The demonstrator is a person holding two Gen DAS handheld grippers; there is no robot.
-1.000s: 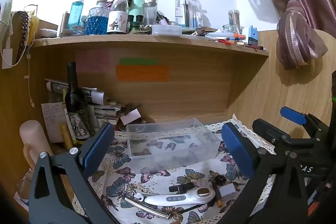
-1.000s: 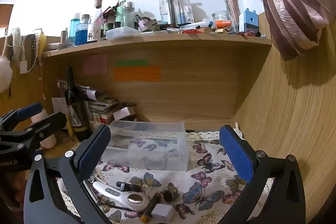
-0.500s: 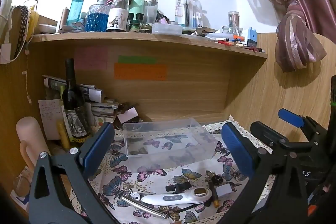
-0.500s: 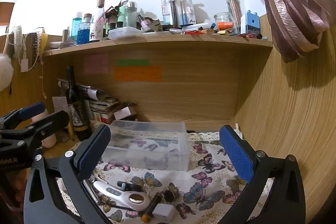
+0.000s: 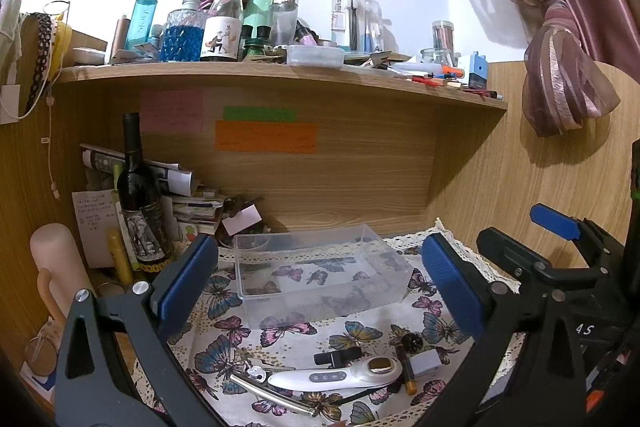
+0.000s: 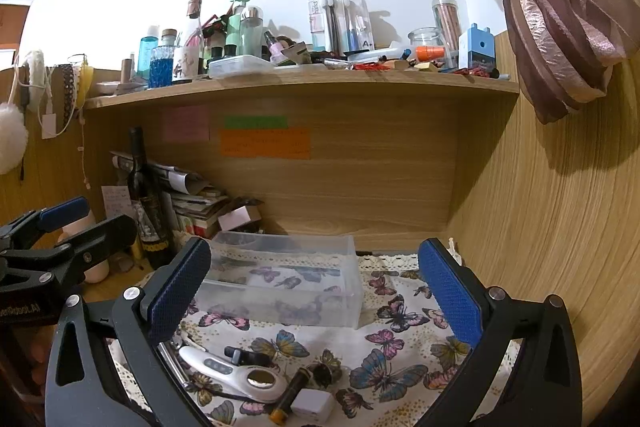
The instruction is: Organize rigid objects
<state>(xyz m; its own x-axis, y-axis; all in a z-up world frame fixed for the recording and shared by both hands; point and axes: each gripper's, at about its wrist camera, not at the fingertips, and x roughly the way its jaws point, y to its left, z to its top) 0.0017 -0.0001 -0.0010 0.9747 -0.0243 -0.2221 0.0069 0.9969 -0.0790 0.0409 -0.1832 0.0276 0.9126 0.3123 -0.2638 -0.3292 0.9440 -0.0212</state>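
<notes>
Worktop of pale wood fills both views, with a shelf above crowded with bottles and jars. Spread over the near part lies a butterfly-print cloth, its lace edge running along the back.

On that cloth, towards the rear, stands a clear plastic box, upright, with nothing visible inside but the pattern showing through. To its left, off the cloth, a dark wine bottle stands upright before a stack of papers.

Left tongs hang above the cloth with the blue pads spread wide and nothing between them; the box sits framed in the gap. Right tongs are likewise spread wide and hold nothing.

Near the front edge lies a small cluster, close together: a white handheld device with buttons and a round metallic face, a black clip-like piece just behind it, a metal bar by its tail, a slim brown tube with an amber tip, a small white block beside the tube, and a dark round thing, perhaps a cap, too small to identify.
</notes>
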